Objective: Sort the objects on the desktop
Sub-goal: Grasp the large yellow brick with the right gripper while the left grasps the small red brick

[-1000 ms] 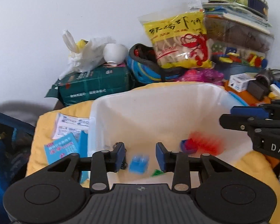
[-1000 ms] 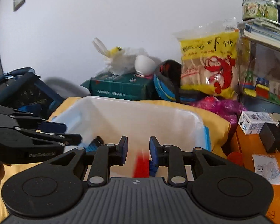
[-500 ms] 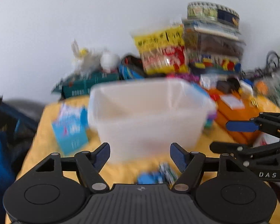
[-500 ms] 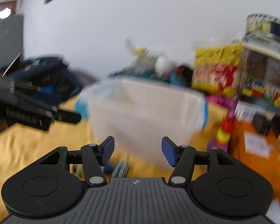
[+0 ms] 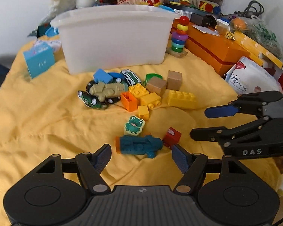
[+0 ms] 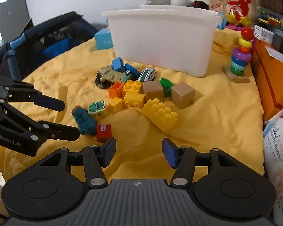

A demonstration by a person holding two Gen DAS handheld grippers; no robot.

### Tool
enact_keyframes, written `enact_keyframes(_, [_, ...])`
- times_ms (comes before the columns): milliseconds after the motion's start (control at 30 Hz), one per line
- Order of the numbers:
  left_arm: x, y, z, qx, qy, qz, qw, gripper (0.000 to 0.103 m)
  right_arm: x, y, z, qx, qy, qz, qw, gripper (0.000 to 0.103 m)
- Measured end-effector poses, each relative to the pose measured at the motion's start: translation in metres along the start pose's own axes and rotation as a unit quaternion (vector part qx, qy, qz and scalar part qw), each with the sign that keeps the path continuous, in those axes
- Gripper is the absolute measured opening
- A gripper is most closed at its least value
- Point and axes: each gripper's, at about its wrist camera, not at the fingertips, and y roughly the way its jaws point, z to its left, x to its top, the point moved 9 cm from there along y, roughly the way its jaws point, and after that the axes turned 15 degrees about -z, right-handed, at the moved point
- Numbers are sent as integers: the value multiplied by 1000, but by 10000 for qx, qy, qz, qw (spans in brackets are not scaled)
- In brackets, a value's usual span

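A heap of toys lies on the yellow cloth (image 5: 37,113) in front of the white plastic bin (image 5: 113,37): toy cars (image 5: 105,91), yellow bricks (image 5: 181,98), wooden cubes (image 5: 174,77), a frog piece (image 5: 134,125), a red block (image 5: 172,136). Nearest is a teal toy (image 5: 139,146), lying just ahead of my open left gripper (image 5: 141,156), between the lines of its fingers. My right gripper (image 6: 139,150) is open over bare cloth, with the big yellow brick (image 6: 160,114) ahead of it and the red block (image 6: 103,131) at its left finger. Neither gripper holds anything.
A ring stacker (image 5: 179,35) stands right of the bin, then an orange box (image 5: 213,47) and a white bag (image 5: 251,79). A light blue box (image 5: 38,62) stands left of the bin. A dark blue bag (image 6: 47,37) lies off the left edge. Clutter lines the wall behind.
Both grippers have pulled back and down from over the bin to the toy heap, and both have opened wider. The blue and red pieces seen in the bin are out of sight.
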Motion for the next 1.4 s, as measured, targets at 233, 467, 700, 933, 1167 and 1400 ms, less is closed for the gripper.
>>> enact_keyframes(233, [-9, 6, 1, -211, -306, 260, 9990, 73, 19, 18, -20, -424, -336, -206, 9983, 54])
enact_keyframes(467, [-12, 13, 2, -329, -490, 383, 9975, 70, 13, 43, -23, -54, -107, 255, 9996, 32])
enact_keyframes(700, [-4, 22, 4, -439, -572, 324, 9969, 70, -5, 15, -13, -149, -21, 573, 9982, 27])
enact_keyframes(933, [4, 38, 13, -298, -376, 323, 9983, 58, -13, -8, 6, 6, -97, 649, 9978, 25])
enact_keyframes(1167, [0, 29, 12, -106, 939, 567, 9939, 42, -2, -18, 1, -330, -635, 538, 9960, 25])
enact_keyframes(1400, [-17, 11, 23, 134, 1967, 655, 9782, 46, 10, -25, -3, -211, -957, 584, 9935, 25])
